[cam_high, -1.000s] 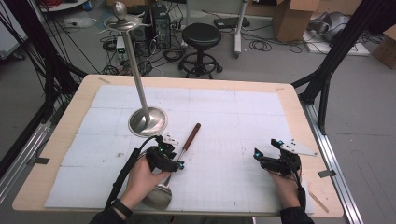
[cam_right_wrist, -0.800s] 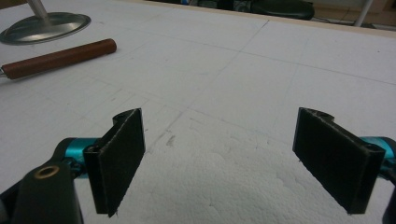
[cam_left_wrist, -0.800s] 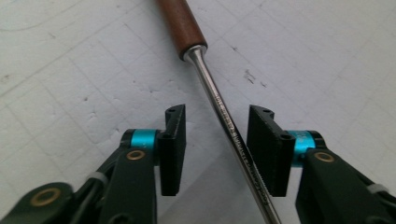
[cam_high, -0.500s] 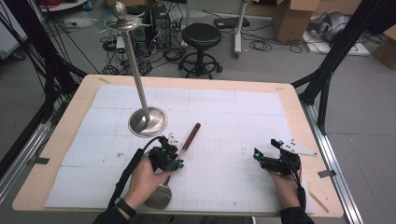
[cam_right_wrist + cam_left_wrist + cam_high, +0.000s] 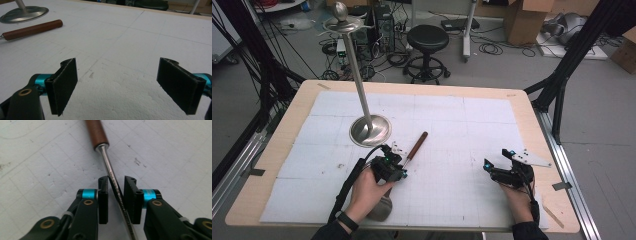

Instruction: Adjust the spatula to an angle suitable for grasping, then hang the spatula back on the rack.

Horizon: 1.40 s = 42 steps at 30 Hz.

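Observation:
A ladle lies on the white mat, its brown wooden handle [image 5: 418,143] pointing away and its metal bowl [image 5: 379,210] beside the person's left wrist. My left gripper [image 5: 401,159] straddles the thin metal shaft [image 5: 111,173] just below the handle [image 5: 97,132]. Its jaws have just been closing. The shaft crosses slantwise between the pads, touching the left pad's tip and the right pad's lower part. My left gripper [image 5: 116,195] is shut on it. Near the front right of the mat, my right gripper [image 5: 497,159] rests open, its pads [image 5: 65,82] wide apart over bare mat.
A tall metal stand with a round base [image 5: 370,130] rises at the mat's left, just beyond the ladle; its base [image 5: 25,13] also appears far off in the right gripper view. The wooden table edge [image 5: 542,125] frames the mat. A stool and cables sit on the floor beyond.
The left gripper's jaws have drawn in around the ladle shaft. Both hands and the ladle have kept their places.

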### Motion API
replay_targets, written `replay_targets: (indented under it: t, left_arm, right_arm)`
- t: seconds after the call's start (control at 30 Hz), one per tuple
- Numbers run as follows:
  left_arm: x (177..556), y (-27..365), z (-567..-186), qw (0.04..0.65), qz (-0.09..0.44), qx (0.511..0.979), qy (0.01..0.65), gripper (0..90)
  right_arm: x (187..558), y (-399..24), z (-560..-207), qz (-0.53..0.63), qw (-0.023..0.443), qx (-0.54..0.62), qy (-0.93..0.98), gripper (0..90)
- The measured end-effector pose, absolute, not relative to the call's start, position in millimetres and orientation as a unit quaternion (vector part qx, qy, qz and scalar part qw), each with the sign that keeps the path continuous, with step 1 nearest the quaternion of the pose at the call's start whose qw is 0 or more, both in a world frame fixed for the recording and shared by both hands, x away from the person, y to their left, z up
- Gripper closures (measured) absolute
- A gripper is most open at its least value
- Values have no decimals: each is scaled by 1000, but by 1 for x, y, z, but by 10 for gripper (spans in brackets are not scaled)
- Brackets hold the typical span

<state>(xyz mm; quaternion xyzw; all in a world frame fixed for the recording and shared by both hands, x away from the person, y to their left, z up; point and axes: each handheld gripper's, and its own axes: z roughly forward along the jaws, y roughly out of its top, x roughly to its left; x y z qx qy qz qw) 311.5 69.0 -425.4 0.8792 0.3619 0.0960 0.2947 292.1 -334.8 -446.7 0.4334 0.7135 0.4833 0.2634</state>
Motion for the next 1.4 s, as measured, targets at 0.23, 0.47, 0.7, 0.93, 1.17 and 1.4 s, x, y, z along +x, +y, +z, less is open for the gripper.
replay_targets:
  t: [0.23,0.47,0.7,0.93,1.17,1.4]
  left_arm:
    - [313,71,-425,294,96,880,361,803]
    - [314,72,-425,295,88,879,363,806]
    - [314,73,-426,298,95,883,351,840]
    - [314,74,-425,305,94,883,344,841]
    - [314,82,-418,337,83,875,338,843]
    - [307,90,-407,374,87,867,318,843]
  right_arm:
    - [292,-336,-447,486,260,440,708,162]
    - [293,-336,-447,486,259,442,708,162]
    - [292,-336,-447,486,259,442,708,161]
    - [292,-336,-447,486,261,442,708,162]
    - [293,-337,-447,487,260,440,708,162]
    - [292,-336,-447,487,258,440,709,162]
